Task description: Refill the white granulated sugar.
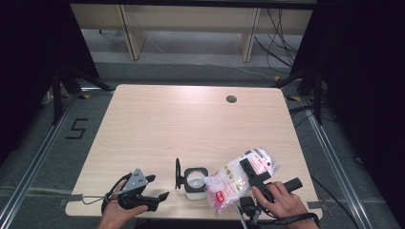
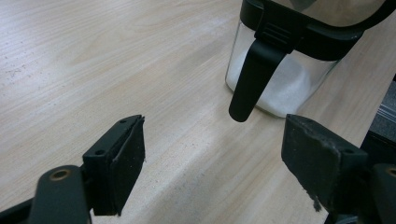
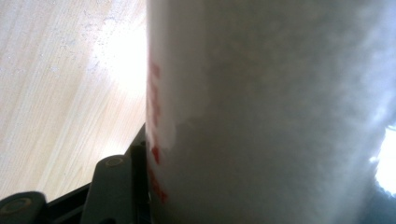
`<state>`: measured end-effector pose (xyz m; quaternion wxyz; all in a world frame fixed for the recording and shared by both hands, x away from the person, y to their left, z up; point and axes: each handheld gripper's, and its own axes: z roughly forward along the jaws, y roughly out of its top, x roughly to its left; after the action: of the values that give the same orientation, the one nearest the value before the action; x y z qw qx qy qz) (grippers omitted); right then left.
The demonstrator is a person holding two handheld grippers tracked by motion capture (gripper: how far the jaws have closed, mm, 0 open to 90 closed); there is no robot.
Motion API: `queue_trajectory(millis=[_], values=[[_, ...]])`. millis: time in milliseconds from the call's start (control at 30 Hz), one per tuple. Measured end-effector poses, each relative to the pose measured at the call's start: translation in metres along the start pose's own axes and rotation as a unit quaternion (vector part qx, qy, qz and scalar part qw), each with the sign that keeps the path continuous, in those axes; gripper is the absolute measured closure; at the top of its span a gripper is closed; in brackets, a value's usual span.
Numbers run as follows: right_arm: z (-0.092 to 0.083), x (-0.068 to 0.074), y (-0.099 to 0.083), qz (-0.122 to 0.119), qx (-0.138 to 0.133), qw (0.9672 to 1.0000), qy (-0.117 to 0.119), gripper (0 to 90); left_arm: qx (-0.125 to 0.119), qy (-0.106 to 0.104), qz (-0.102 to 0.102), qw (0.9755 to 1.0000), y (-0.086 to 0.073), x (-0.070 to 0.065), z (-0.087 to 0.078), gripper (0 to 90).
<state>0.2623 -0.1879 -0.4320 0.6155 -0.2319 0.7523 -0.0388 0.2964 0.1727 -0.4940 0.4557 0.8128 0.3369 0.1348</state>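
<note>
**Bag tipped over an open jar at the table's near edge**

A small clear jar (image 1: 195,182) with a black rim stands near the front edge of the wooden table (image 1: 191,124). Its black lid (image 1: 178,173) is swung open to its left and stands upright. A layer of white granules covers the bottom of the jar (image 2: 280,79), and in the left gripper view a black latch tab (image 2: 250,79) hangs down the jar's glass side.

A clear plastic bag (image 1: 241,176) with red and white printing lies tilted just right of the jar, its lower corner reaching to the jar's open mouth. It is filled with a white grainy substance. In the right gripper view the bag (image 3: 271,112) is pressed close to the camera, white with blurred red lettering along its left side.

The right gripper (image 1: 252,172), held in the person's right hand (image 1: 279,198), is clamped on the bag across its middle.

The left gripper (image 1: 155,187), in the left hand (image 1: 117,212), rests left of the jar with its jaws spread wide and nothing between them; they point toward the jar.
</note>
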Motion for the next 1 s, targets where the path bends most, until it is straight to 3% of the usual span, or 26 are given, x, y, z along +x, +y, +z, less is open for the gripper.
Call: queue_trajectory(millis=[167, 400, 433, 500, 567, 600, 767, 833, 1000], values=[[-0.0004, -0.0002, -0.0005, 0.005, 0.001, 1.0000, 0.001, 44.5, -0.002, -0.001, -0.006, 1.0000, 0.0004, -0.0009, 0.0002, 21.2], [0.0002, 0.0009, -0.0002, 0.005, -0.002, 1.0000, 0.001, 44.7, -0.002, -0.002, 0.007, 1.0000, 0.0010, 0.0008, -0.0003, 21.2], [0.0000, 0.0006, -0.0003, 0.005, -0.001, 1.0000, 0.001, 44.7, -0.001, -0.002, -0.006, 1.0000, 0.0004, -0.0007, -0.0001, 21.2], [-0.0002, 0.0006, -0.0006, 0.008, -0.001, 1.0000, 0.001, 44.8, -0.006, -0.001, -0.008, 0.9999, 0.0003, -0.0012, 0.0006, 21.2], [-0.0004, 0.0024, -0.0007, 0.023, -0.001, 0.9997, 0.002, 44.8, -0.008, -0.003, 0.002, 1.0000, 0.0003, 0.0001, 0.0005, 21.2], [-0.0009, 0.0003, -0.0013, 0.008, 0.003, 1.0000, 0.002, 44.9, -0.008, -0.003, 0.002, 1.0000, 0.0003, 0.0001, 0.0005, 21.2], [-0.0002, -0.0014, -0.0016, -0.002, -0.004, 1.0000, -0.003, 45.0, -0.001, -0.002, -0.005, 1.0000, 0.0005, -0.0008, -0.0001, 21.2], [-0.0005, 0.0020, -0.0020, 0.023, -0.003, 0.9997, -0.002, 45.1, -0.006, -0.002, -0.004, 1.0000, 0.0006, -0.0007, 0.0003, 21.2], [-0.0012, -0.0017, -0.0018, 0.005, -0.003, 1.0000, -0.004, 45.2, -0.007, -0.001, 0.003, 1.0000, 0.0008, 0.0007, 0.0001, 21.2]])
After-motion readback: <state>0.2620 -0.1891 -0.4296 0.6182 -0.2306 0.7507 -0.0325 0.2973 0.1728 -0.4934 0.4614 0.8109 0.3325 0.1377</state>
